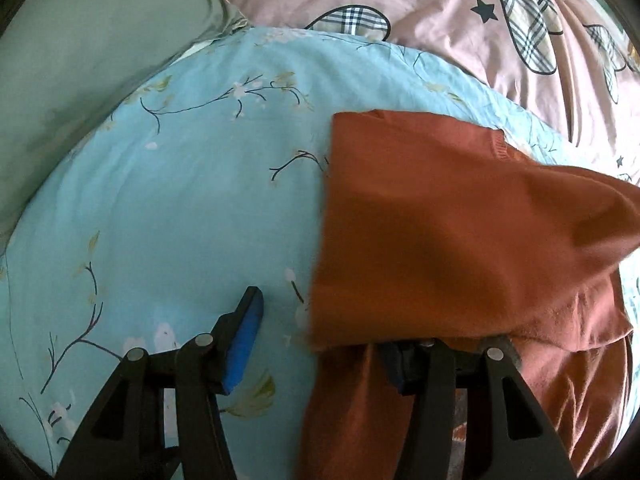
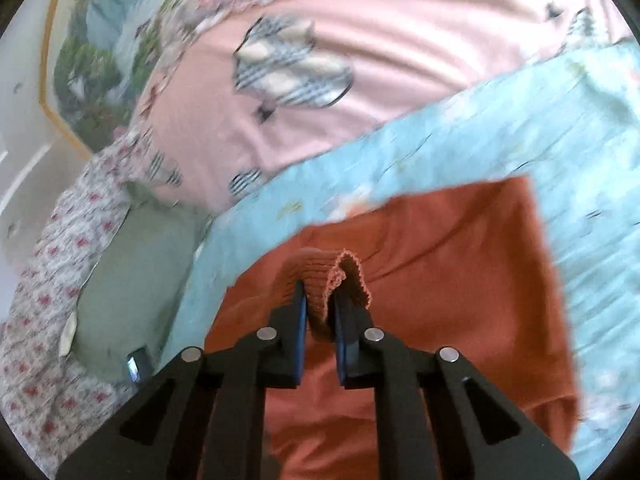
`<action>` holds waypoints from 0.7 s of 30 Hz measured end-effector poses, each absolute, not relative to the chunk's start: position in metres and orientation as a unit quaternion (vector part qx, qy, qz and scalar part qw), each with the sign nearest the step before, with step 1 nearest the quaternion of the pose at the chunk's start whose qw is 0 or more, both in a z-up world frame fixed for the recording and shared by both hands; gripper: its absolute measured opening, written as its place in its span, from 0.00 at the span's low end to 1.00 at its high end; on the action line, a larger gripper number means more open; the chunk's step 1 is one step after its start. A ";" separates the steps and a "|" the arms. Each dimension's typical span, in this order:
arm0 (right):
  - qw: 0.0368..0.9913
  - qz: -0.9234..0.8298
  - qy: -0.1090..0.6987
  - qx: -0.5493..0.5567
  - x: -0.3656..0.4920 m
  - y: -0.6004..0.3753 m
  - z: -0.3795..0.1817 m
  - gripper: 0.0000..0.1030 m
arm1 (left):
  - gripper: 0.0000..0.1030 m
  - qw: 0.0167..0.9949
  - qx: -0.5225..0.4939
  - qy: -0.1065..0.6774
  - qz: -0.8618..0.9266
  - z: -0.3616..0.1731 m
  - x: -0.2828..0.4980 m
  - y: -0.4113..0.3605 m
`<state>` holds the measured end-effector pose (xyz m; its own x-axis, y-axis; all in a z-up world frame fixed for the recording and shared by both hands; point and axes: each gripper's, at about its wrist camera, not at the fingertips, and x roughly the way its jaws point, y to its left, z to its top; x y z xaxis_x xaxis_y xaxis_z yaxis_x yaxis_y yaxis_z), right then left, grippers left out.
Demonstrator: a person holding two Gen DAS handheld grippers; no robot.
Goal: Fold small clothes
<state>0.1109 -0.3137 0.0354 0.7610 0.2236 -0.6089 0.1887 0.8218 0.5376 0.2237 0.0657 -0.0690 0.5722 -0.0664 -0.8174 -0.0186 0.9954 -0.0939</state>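
Note:
A rust-orange knit garment (image 1: 460, 232) lies on the light blue floral sheet (image 1: 180, 200), at the right of the left wrist view. My left gripper (image 1: 320, 328) is open; its left finger (image 1: 244, 340) rests over the sheet, and the garment's edge drapes over and hides its right finger. In the right wrist view my right gripper (image 2: 320, 308) is shut on the garment's ribbed hem (image 2: 340, 276), which bunches up between the blue pads, lifted over the rest of the garment (image 2: 460, 280).
A pink duvet with plaid patches (image 1: 440, 20) lies beyond the blue sheet. A sage-green pillow (image 1: 80, 60) is at the left; it also shows in the right wrist view (image 2: 132, 280), beside a red-flowered white cloth (image 2: 48, 300).

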 end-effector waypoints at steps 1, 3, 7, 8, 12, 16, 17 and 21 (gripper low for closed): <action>0.883 -0.008 0.361 0.300 0.111 -0.321 0.028 0.13 | 0.53 0.887 -0.043 0.460 -0.012 -0.070 0.221 0.065; 0.855 -0.030 0.393 0.337 0.109 -0.339 0.001 0.13 | 0.53 0.890 -0.034 0.455 -0.010 -0.071 0.218 0.063; 0.840 -0.057 0.410 0.351 0.104 -0.343 -0.022 0.38 | 0.53 0.891 -0.035 0.453 -0.008 -0.071 0.216 0.064; 0.840 -0.059 0.406 0.356 0.100 -0.344 -0.027 0.56 | 0.53 0.891 -0.039 0.452 -0.009 -0.072 0.215 0.065; 0.845 -0.065 0.401 0.348 0.091 -0.340 -0.034 0.63 | 0.53 0.892 -0.061 0.448 -0.013 -0.072 0.215 0.072; 0.849 -0.063 0.413 0.324 0.093 -0.333 -0.045 0.63 | 0.54 0.892 -0.079 0.445 -0.015 -0.073 0.216 0.077; 0.850 -0.063 0.415 0.318 0.095 -0.331 -0.047 0.61 | 0.54 0.892 -0.080 0.444 -0.015 -0.073 0.215 0.077; 0.864 -0.039 0.393 0.313 0.097 -0.330 -0.034 0.04 | 0.54 0.893 -0.077 0.444 -0.015 -0.073 0.216 0.077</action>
